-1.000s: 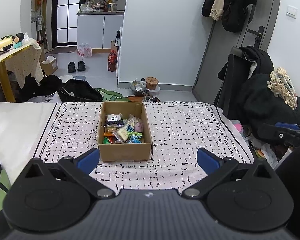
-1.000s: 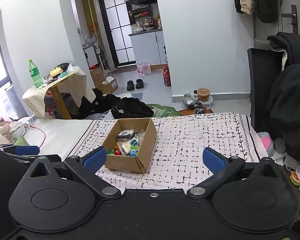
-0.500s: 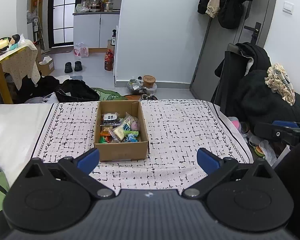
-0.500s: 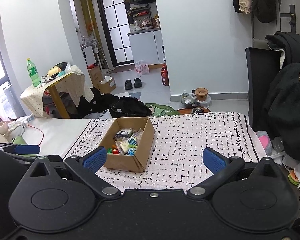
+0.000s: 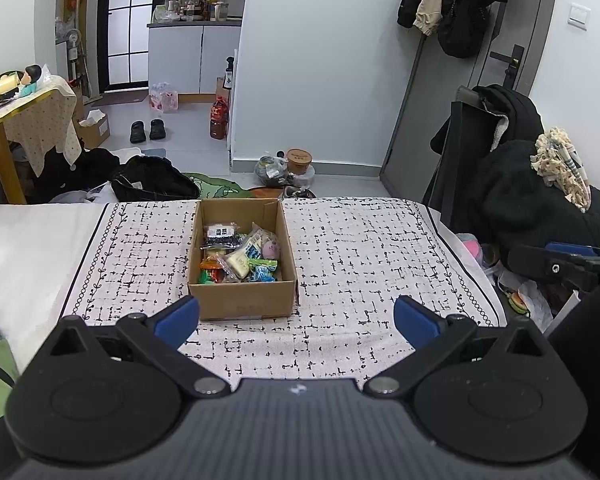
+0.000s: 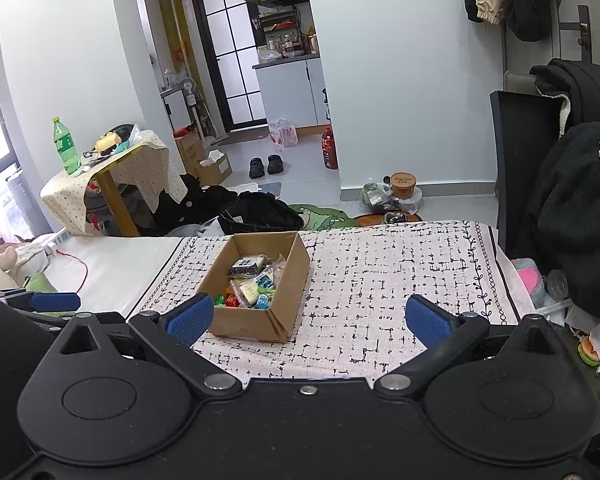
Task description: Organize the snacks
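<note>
Both grippers, left gripper (image 5: 296, 316) and right gripper (image 6: 309, 316), hover with jaws wide apart, holding nothing. Cardboard box (image 5: 244, 300) sits on the patterned cloth (image 5: 360, 264), left of centre, packed with wrapped snacks (image 5: 240, 256). Box lies just beyond the left fingertips.

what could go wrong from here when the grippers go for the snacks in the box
The snacks lie piled on each other in the cardboard box, so the open left gripper may pinch two wrappers at once. The box is light-looking and sits loose on the patterned cloth; a finger catching its wall could shove or tip it. The right gripper, also open, could collide with the left inside it.
</note>
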`<state>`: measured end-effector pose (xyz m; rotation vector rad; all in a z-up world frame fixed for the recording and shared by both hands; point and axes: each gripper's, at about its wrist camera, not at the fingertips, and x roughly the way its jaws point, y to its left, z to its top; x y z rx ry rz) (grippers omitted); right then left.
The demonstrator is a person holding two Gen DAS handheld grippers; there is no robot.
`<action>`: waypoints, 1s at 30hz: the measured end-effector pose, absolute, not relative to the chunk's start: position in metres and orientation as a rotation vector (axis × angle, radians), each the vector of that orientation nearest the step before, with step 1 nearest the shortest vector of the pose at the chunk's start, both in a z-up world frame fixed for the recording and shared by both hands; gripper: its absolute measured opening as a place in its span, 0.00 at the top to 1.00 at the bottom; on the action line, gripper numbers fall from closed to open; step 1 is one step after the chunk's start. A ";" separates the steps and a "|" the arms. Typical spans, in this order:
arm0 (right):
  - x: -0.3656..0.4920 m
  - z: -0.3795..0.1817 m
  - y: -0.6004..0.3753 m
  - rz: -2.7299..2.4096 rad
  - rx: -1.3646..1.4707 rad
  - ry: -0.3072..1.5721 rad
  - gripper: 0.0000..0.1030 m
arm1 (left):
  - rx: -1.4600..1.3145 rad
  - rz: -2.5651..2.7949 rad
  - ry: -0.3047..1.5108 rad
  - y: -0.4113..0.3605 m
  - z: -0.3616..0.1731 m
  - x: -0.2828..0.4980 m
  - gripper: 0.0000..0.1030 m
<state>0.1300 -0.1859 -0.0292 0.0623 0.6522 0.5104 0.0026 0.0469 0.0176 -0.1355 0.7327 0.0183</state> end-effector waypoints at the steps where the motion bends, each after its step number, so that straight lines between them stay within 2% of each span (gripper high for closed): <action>1: 0.130 -0.029 -0.186 0.510 0.063 0.653 0.00 | -0.136 0.018 0.733 0.047 0.017 0.003 0.00; 30: 0.132 -0.029 -0.188 0.513 0.068 0.656 0.00 | -0.144 0.019 0.743 0.048 0.016 0.003 0.00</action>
